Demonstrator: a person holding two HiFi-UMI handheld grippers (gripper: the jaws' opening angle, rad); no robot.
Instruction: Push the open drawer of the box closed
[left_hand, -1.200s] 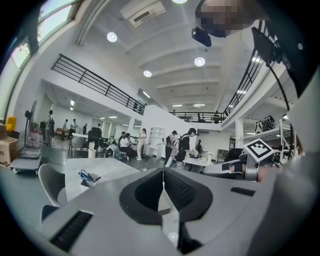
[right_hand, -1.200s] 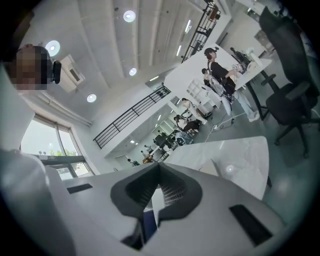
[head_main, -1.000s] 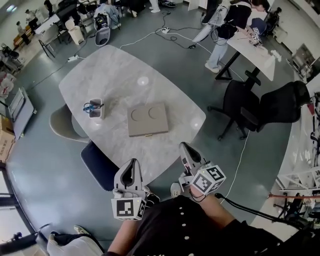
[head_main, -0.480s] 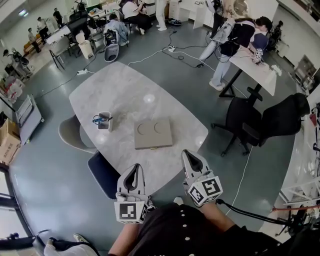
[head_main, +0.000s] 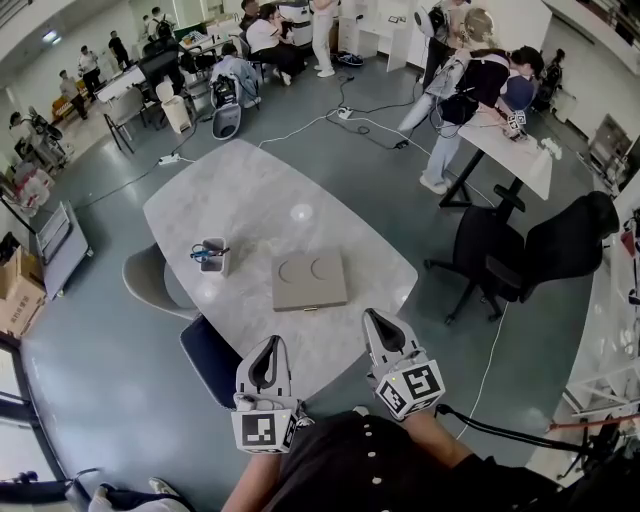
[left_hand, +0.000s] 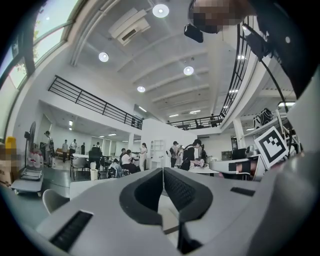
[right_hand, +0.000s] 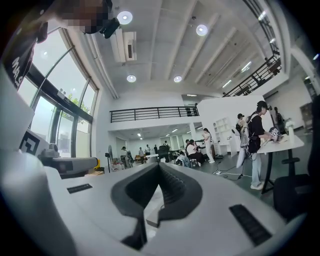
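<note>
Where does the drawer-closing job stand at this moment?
Done: nothing visible. The box lies on the table untouched, and the head view shows it too small to tell how far its drawer stands out. In hand: the left gripper and right gripper hover by the table's near edge, jaws together, empty, short of the box. Left: reach the box and push the drawer in.
</note>
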